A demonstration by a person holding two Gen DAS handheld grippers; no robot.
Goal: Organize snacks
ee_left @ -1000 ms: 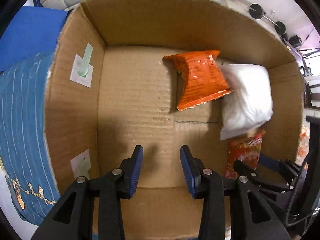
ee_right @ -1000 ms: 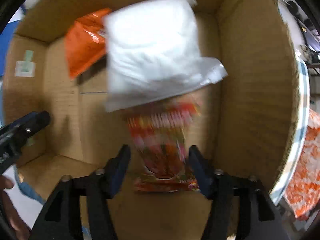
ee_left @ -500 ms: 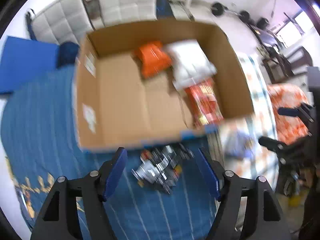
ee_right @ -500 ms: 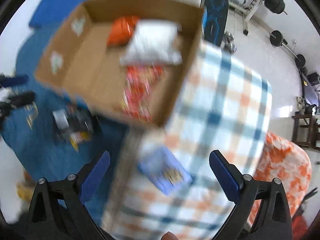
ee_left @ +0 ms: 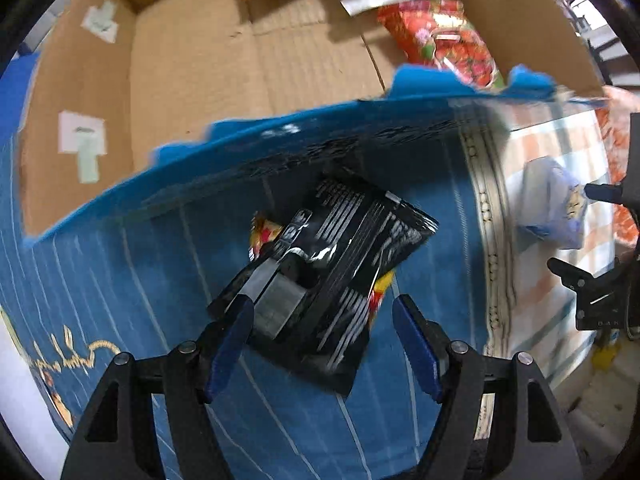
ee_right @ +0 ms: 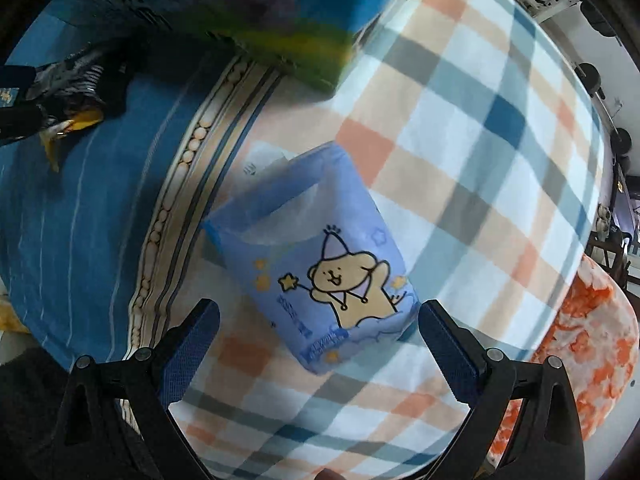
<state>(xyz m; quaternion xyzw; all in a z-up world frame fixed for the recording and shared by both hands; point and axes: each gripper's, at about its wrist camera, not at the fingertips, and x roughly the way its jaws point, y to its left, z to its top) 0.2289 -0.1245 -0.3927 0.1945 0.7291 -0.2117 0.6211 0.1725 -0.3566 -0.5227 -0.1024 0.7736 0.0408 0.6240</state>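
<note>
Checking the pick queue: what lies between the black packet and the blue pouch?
In the left wrist view, only bedding: blue striped cloth and a beaded border strip separate the black packet from the blue pouch.

Box (ee_left: 192, 80) ahead of my left gripper (ee_left: 320, 344), three packets inside at its far right. Packet (ee_left: 332, 264) between my left jaws; pouch (ee_right: 320, 276) between my right.

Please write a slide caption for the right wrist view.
Open right gripper above a blue bear-print packet on a checked blanket.
</note>
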